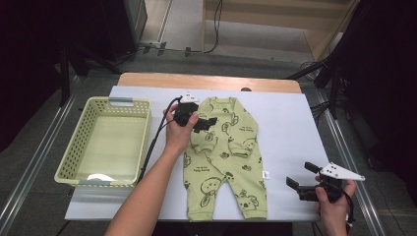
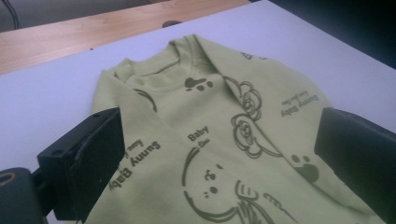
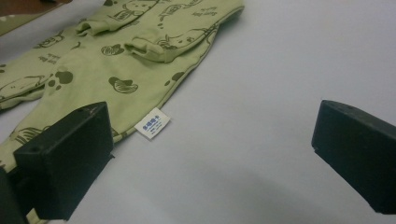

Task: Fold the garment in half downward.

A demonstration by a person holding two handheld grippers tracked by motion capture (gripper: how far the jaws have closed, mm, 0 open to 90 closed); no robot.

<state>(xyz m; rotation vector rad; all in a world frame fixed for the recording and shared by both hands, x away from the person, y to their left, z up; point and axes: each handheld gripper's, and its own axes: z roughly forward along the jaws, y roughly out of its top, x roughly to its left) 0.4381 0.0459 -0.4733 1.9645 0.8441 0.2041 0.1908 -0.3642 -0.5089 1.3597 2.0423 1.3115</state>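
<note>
A light green baby romper with dark cartoon prints lies flat on the white table cover, neck toward the far edge, sleeves folded in over its chest. My left gripper hovers over the romper's upper left chest, open, with the printed fabric showing between its jaws. My right gripper stands open near the front right of the table, apart from the garment. Its own view has the romper's leg and a small white label to the left, with bare cover between the jaws.
A pale green plastic basket stands at the left of the table, with a small white thing at its near end. The white cover lies bare to the right of the romper. A wooden table edge runs along the back.
</note>
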